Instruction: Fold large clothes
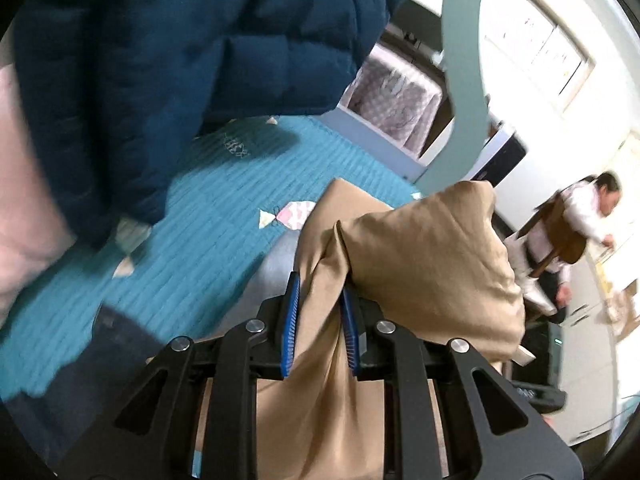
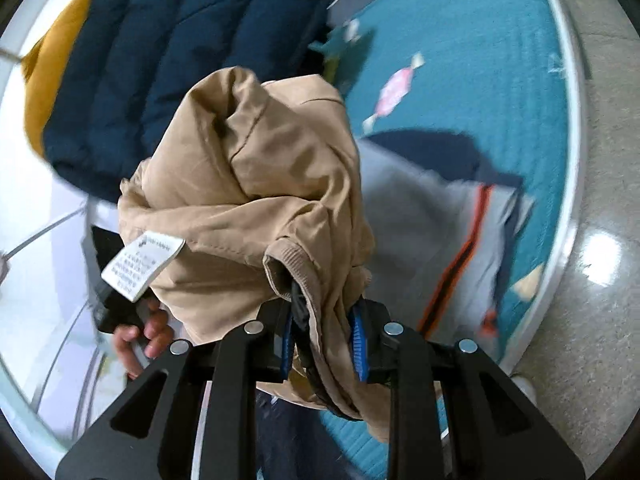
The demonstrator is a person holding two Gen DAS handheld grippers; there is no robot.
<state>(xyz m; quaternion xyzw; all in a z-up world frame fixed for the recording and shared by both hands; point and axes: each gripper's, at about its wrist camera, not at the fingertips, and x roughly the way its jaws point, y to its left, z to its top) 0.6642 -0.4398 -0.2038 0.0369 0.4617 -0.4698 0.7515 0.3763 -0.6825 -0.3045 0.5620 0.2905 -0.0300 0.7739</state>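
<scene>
A tan jacket (image 1: 420,256) hangs bunched between both grippers above a teal quilted bed cover (image 1: 200,216). My left gripper (image 1: 320,300) is shut on a fold of the tan fabric, which drapes down over its frame. In the right wrist view the tan jacket (image 2: 256,184) is crumpled in a ball with a white care label (image 2: 140,264) showing. My right gripper (image 2: 324,320) is shut on its ribbed cuff and dark lining. A hand (image 2: 140,340) holding the other gripper's handle shows at lower left.
A dark blue puffer jacket (image 1: 160,48) lies on the bed, also in the right wrist view (image 2: 160,64), over a mustard garment (image 2: 44,80). A grey garment with an orange stripe (image 2: 440,240) lies on the teal cover (image 2: 460,40). A person (image 1: 568,232) stands at right.
</scene>
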